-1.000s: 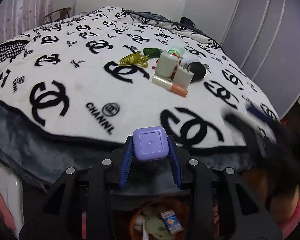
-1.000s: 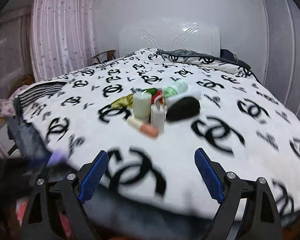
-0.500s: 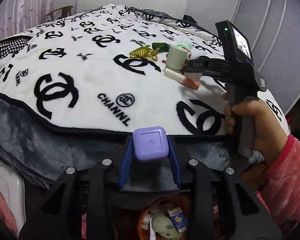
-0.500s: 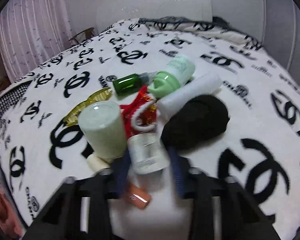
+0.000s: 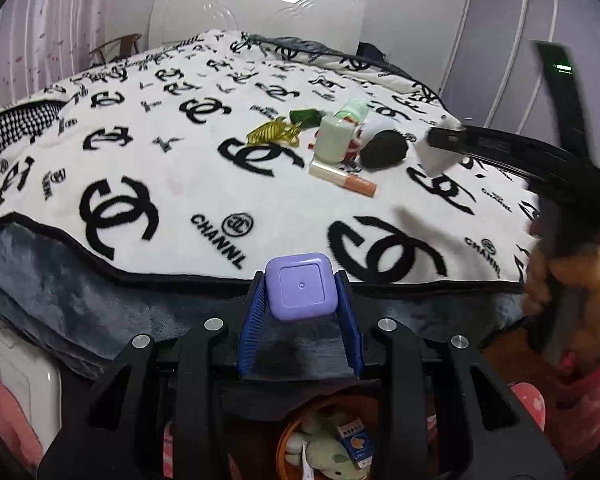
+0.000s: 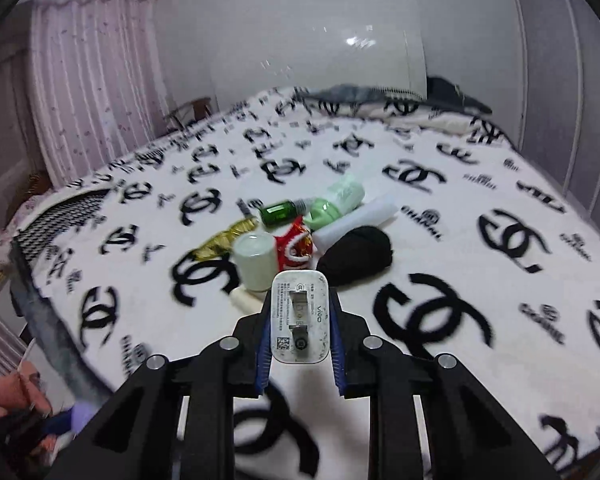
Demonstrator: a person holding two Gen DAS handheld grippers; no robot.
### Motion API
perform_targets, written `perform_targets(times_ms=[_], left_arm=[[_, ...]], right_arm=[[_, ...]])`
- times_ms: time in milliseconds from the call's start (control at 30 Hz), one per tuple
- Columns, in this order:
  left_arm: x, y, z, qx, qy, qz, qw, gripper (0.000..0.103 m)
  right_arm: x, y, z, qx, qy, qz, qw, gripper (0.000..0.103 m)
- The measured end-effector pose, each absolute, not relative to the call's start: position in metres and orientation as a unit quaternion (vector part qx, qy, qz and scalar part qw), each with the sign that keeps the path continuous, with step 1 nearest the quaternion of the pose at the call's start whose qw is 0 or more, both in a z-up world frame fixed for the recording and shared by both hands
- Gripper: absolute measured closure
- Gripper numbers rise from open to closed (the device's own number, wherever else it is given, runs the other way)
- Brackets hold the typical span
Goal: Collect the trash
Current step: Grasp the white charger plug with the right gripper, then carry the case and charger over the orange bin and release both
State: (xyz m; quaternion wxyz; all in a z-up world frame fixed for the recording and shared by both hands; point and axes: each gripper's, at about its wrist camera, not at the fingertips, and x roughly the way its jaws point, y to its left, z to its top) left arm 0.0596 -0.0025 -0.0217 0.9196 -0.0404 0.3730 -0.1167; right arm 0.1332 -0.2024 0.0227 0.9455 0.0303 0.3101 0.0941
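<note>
My left gripper (image 5: 300, 300) is shut on a small purple square box (image 5: 301, 286), held off the near edge of the bed. My right gripper (image 6: 299, 320) is shut on a white phone charger (image 6: 300, 316) and holds it above the blanket; it also shows in the left wrist view (image 5: 436, 156). A pile of trash lies on the blanket: a pale green jar (image 6: 255, 261), a black wad (image 6: 356, 254), a red wrapper (image 6: 294, 246), a green vial (image 6: 278, 213), a green tube (image 6: 336, 200), a yellow wrapper (image 6: 224, 238) and an orange-tipped stick (image 5: 342, 178).
The bed is covered by a white blanket (image 5: 160, 184) with black logos and a grey border. An orange bin (image 5: 332, 444) with rubbish in it stands on the floor below my left gripper. A curtain (image 6: 92, 96) and a chair stand at the far left.
My right gripper closed on the white charger in the pile, lifted it and drew back to the right. My left gripper has stayed put with the purple box.
</note>
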Motion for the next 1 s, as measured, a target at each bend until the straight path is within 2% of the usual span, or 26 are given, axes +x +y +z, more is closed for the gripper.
perform_targets(times_ms=[200, 467, 667, 833, 1000], left_arm=[[0.039, -0.016, -0.012, -0.019, 0.363, -0.13, 0.923, 0.069], [0.007, -0.036, -0.04, 0.024, 0.397, -0.163, 0.903, 0.069], [-0.009, -0.054, -0.114, 0.071, 0.487, -0.191, 0.849, 0.069], [0.0, -0.066, -0.213, 0.066, 0.611, -0.206, 0.762, 0.069], [0.012, -0.081, -0.291, 0.087, 0.686, -0.185, 0.699, 0.069]], right_arm=[[0.048, -0.21, 0.035, 0.006, 0.277, 0.123, 0.953, 0.079], [-0.036, -0.214, -0.016, 0.005, 0.318, 0.159, 0.935, 0.079], [-0.064, -0.212, -0.101, 0.034, 0.415, 0.159, 0.895, 0.079], [-0.058, -0.206, -0.198, 0.049, 0.544, 0.126, 0.828, 0.079], [-0.044, -0.189, -0.253, 0.028, 0.631, 0.11, 0.767, 0.079]])
